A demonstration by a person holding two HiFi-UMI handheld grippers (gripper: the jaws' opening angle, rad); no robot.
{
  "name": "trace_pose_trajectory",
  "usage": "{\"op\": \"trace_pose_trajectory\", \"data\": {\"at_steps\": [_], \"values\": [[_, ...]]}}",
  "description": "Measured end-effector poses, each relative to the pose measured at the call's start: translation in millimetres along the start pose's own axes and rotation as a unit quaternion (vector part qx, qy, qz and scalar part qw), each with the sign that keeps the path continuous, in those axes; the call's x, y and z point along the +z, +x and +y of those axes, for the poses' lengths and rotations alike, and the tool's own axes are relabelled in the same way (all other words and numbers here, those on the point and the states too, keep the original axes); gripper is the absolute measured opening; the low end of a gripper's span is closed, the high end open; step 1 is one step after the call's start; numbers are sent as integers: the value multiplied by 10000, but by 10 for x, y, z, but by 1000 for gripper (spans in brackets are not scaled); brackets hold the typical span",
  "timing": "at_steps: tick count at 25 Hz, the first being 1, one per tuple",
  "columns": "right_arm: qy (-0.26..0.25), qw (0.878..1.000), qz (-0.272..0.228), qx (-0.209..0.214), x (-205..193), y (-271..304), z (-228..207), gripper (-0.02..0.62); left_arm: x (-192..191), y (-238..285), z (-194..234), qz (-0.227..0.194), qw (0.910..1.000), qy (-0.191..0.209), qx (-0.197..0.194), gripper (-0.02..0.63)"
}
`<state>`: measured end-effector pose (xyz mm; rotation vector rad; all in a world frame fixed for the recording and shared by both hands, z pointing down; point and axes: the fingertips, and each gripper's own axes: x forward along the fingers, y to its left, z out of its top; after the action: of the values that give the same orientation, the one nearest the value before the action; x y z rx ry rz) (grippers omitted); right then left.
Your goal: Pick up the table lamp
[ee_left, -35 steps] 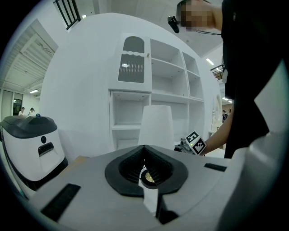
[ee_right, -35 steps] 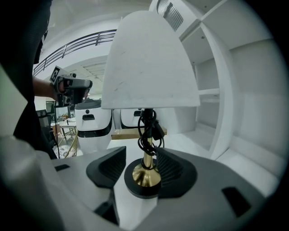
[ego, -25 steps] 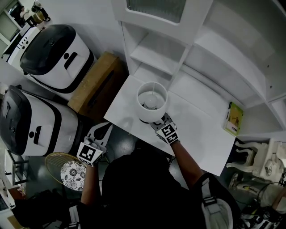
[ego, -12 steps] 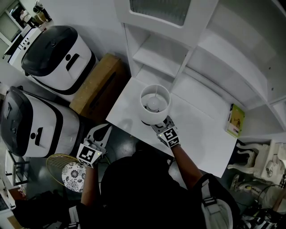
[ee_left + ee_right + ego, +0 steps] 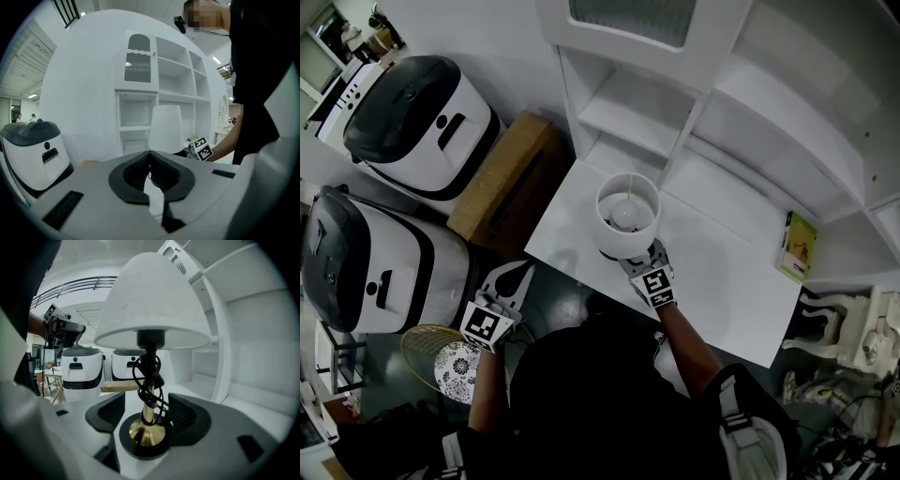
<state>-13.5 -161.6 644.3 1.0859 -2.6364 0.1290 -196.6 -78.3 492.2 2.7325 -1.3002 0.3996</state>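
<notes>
The table lamp (image 5: pixel 628 214) stands upright on the white table (image 5: pixel 727 281), with a white shade and a bulb seen from above. In the right gripper view its shade (image 5: pixel 152 301) sits over a brass stem (image 5: pixel 148 420) wrapped in black cord, on a round black base (image 5: pixel 140 448). My right gripper (image 5: pixel 639 260) is at the lamp's foot, jaws opening; the stem stands between the pads (image 5: pixel 111 412) without touching them. My left gripper (image 5: pixel 512 279) hangs off the table's left edge, shut and empty (image 5: pixel 151 161), facing the lamp (image 5: pixel 165 126).
Two large white and black machines (image 5: pixel 417 112) (image 5: pixel 375 272) stand at the left beside a brown cardboard box (image 5: pixel 502 178). A white shelf unit (image 5: pixel 675 103) rises behind the table. A yellow-green booklet (image 5: pixel 799 246) lies at the right. A patterned plate (image 5: pixel 450 364) is on the floor.
The lamp and my right gripper sit a little further right in the head view than a second ago. The left gripper has kept its place.
</notes>
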Motion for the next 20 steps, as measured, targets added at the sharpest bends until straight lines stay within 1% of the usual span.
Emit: {"op": "trace_pose_trajectory", "data": {"at_steps": [1, 6, 12, 14, 16, 20], "values": [[22, 10000, 5, -23, -8, 8, -10, 276, -15, -7, 6, 17, 10000, -6, -6, 11], [-14, 10000, -7, 36, -4, 132, 10, 276, -75, -10, 16, 85, 9999, -12, -62, 11], [-39, 9998, -166, -52, 59, 240, -40, 276, -78, -21, 49, 137, 9999, 20, -102, 11], [-61, 9998, -178, -113, 68, 281, -66, 276, -82, -33, 70, 172, 9998, 3, -87, 11], [-45, 9997, -179, -143, 72, 336, -76, 291, -102, -46, 97, 196, 9998, 24, -64, 11], [14, 9995, -242, -202, 117, 406, -101, 288, -117, -60, 138, 231, 9997, 42, -35, 11]]}}
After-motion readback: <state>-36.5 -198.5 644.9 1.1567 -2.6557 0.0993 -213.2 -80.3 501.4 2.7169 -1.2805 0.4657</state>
